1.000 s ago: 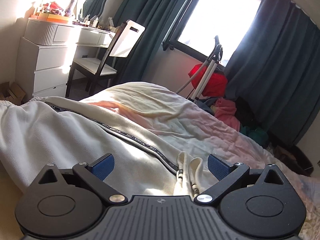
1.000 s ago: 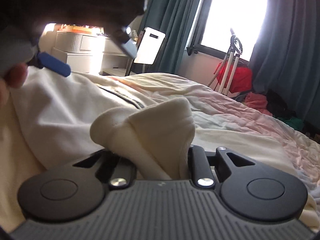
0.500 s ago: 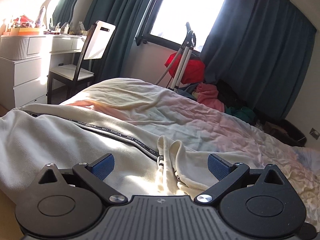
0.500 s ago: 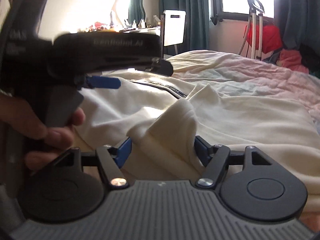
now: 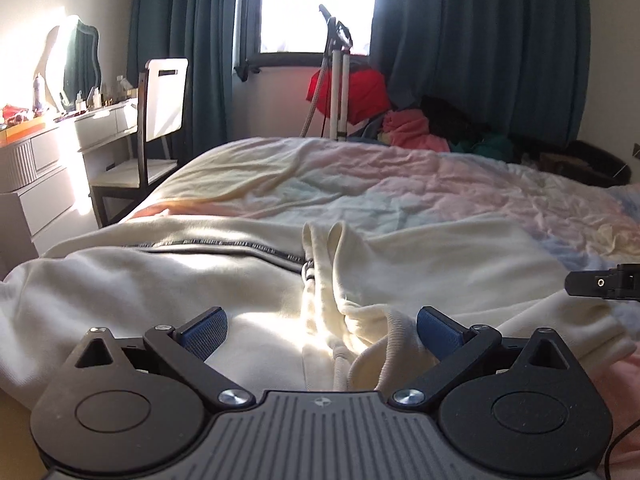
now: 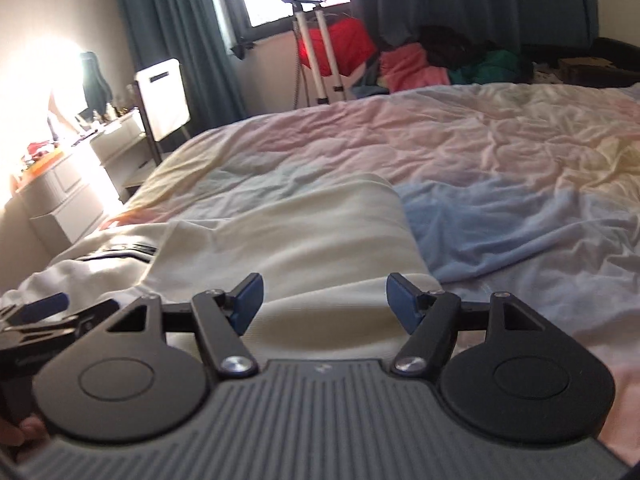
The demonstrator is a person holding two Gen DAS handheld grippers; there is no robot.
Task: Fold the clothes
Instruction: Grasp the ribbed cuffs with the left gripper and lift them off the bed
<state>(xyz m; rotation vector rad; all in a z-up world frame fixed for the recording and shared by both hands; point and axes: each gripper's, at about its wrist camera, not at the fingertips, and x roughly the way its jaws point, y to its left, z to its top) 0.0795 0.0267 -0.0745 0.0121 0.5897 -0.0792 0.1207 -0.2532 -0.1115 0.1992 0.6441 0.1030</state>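
At the far left of the left wrist view a white desk (image 5: 60, 136) stands against the wall in strong sun, with a wavy mirror (image 5: 76, 64) and small bottles on it that are too small to make out. Right of it is a chair (image 5: 160, 112) with a white back, then dark teal curtains (image 5: 184, 40) on either side of a bright window (image 5: 316, 4). A white stand (image 5: 340, 80), perhaps a garment steamer, rises before a red bag (image 5: 360, 92), and a heap of pink and green clothes (image 5: 416, 132) lies further right.

The bed (image 5: 400, 184) fills the middle, under a wrinkled pastel cover. The cream sweatshirt (image 5: 140, 280) lies spread across its near edge, a dark printed band running along it and its drawstrings bunched at the lower centre.

The left hand-held gripper (image 5: 320, 328) sits at the bottom of the frame, fingers spread wide over the drawstrings, gripping nothing. In the right wrist view the right hand-held gripper (image 6: 324, 300) is likewise spread apart above a flat fold of the sweatshirt (image 6: 304, 232).
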